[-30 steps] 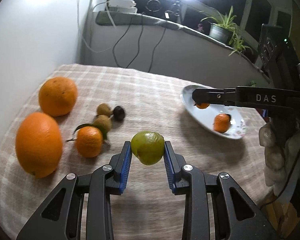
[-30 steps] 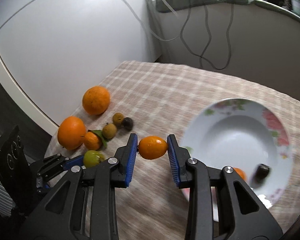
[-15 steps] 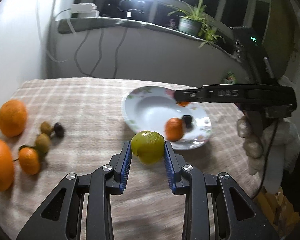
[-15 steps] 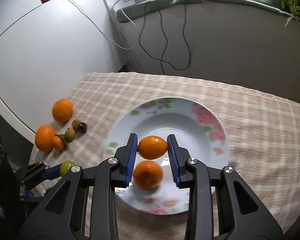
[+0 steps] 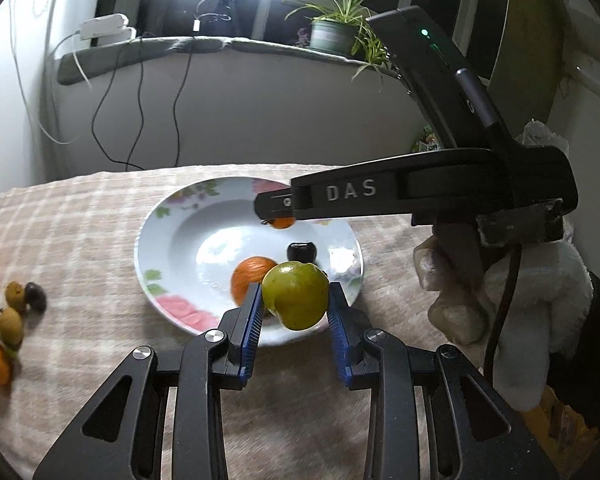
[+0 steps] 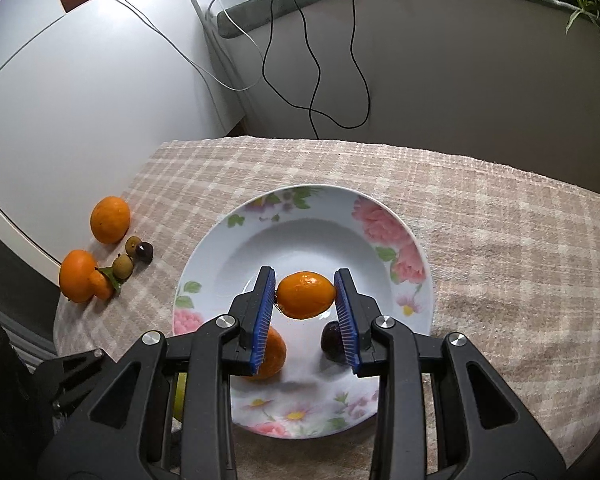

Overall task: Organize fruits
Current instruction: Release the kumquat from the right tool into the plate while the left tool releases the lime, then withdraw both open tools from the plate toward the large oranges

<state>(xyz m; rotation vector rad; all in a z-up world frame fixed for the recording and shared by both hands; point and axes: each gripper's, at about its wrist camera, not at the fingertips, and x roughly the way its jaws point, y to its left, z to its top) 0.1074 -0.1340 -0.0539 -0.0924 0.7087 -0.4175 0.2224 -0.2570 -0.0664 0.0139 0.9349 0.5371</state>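
Both claws are closed on fruit. In the left wrist view, the left claw (image 5: 295, 307) sits at the bottom middle, and its 2 blue pads squeeze a green fruit (image 5: 296, 295). That fruit is round, smooth and yellow-green, with a small bump at its upper right. It is nearly a ball, so no long side shows. It hangs over the near rim of the plate (image 5: 172, 216).

In the right wrist view, the right claw (image 6: 306, 304) is in the lower middle of the frame. Its blue pads press on the 2 ends of a small orange fruit (image 6: 306, 295). This fruit is shiny, bright orange and egg-shaped. Its long side runs left to right across the picture, from one pad to the other. It hangs above the middle of the plate.

The plate is white with pink flowers and green leaves on its rim. It rests on a checked cloth (image 6: 500, 240) on the worktop. On the plate, under the right claw, lie a round orange fruit (image 6: 274, 354) and a dark round fruit (image 6: 331, 340).

At the left of the right wrist view, more fruit sits on the cloth: 2 big oranges (image 6: 110, 219), a small orange one with a leaf, 2 little brownish-green ones and 1 dark one. A gloved hand (image 5: 500, 312) holds the right claw's handle at the right of the left wrist view.
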